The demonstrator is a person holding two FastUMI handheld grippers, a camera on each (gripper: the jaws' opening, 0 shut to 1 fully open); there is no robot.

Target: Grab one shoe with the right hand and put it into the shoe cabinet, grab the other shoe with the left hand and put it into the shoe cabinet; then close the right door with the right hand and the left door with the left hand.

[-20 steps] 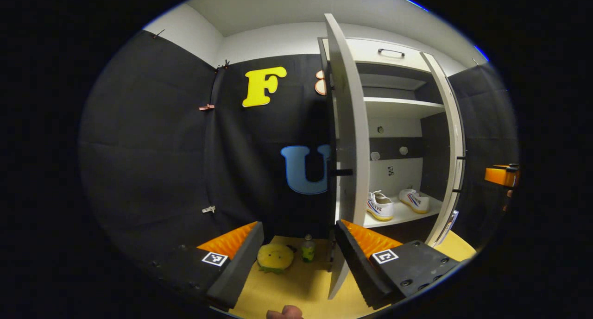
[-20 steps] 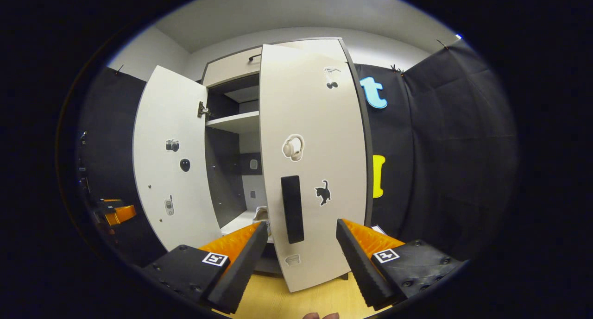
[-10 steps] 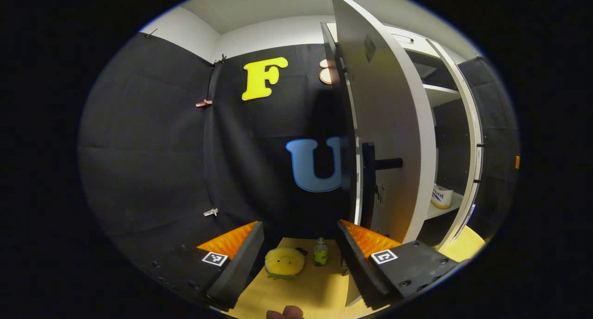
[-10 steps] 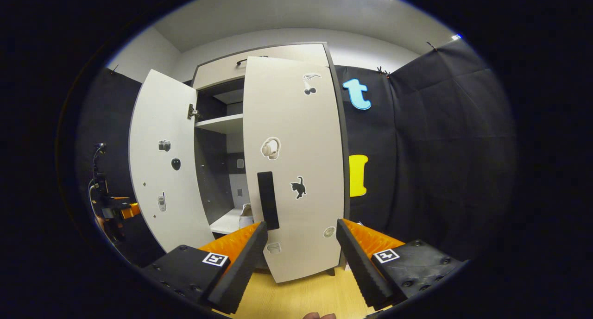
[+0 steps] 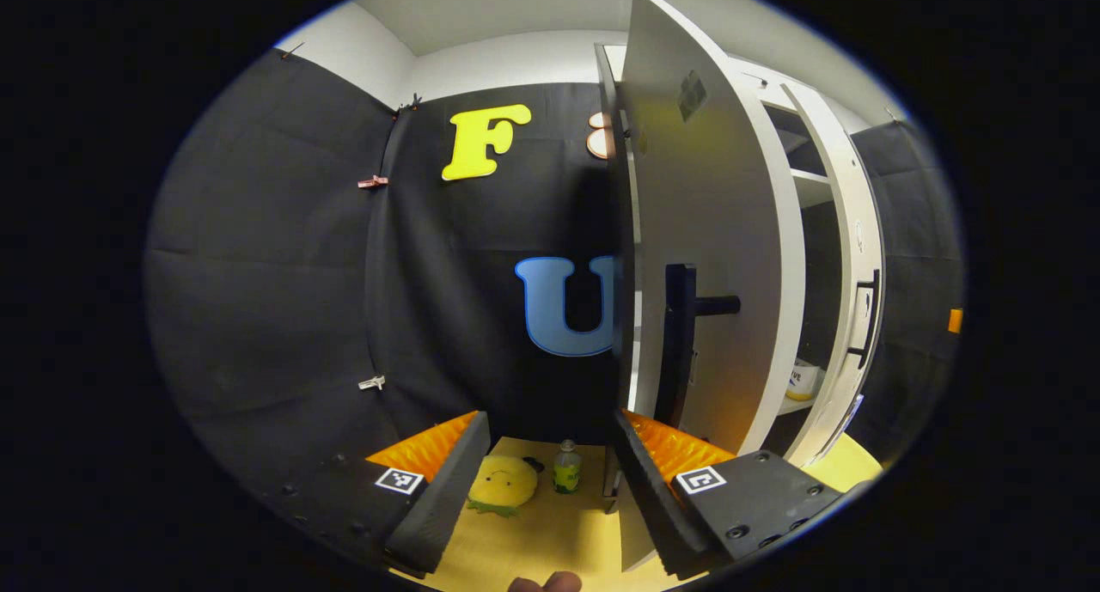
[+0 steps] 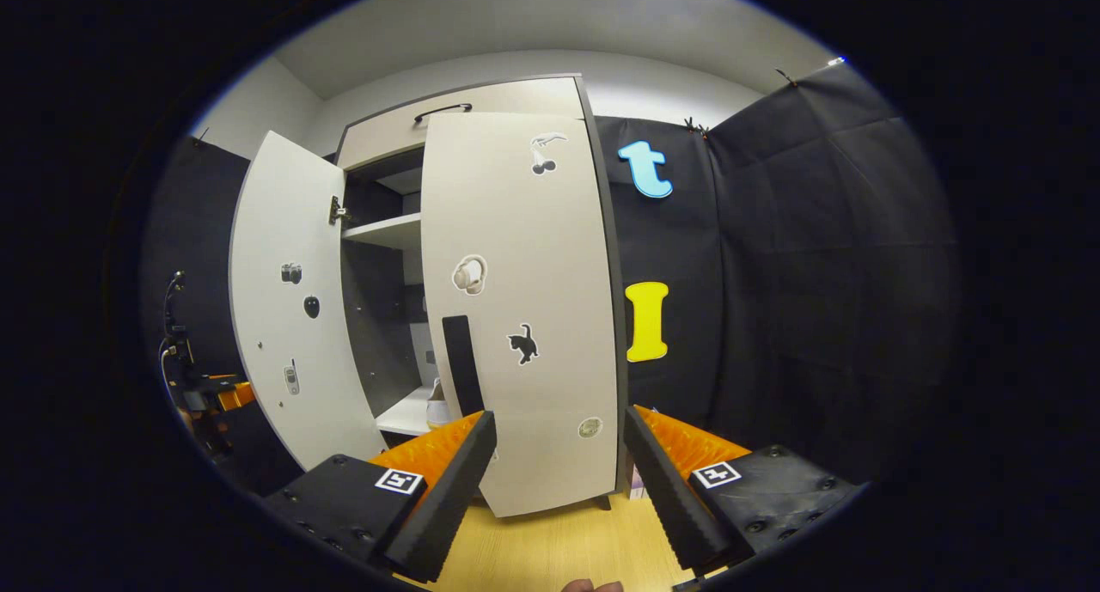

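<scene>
Shoe cabinet right door nearly closed, left door ajar.

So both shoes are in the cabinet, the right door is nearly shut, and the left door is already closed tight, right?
Not quite: the left door is open, swung out from the shoe cabinet, as the right gripper view shows. The right door is nearly shut. A white shoe shows on the shelf in the left gripper view; I can't confirm both.

The left door hides most of a shoe; possibly another peeks out.
</scene>
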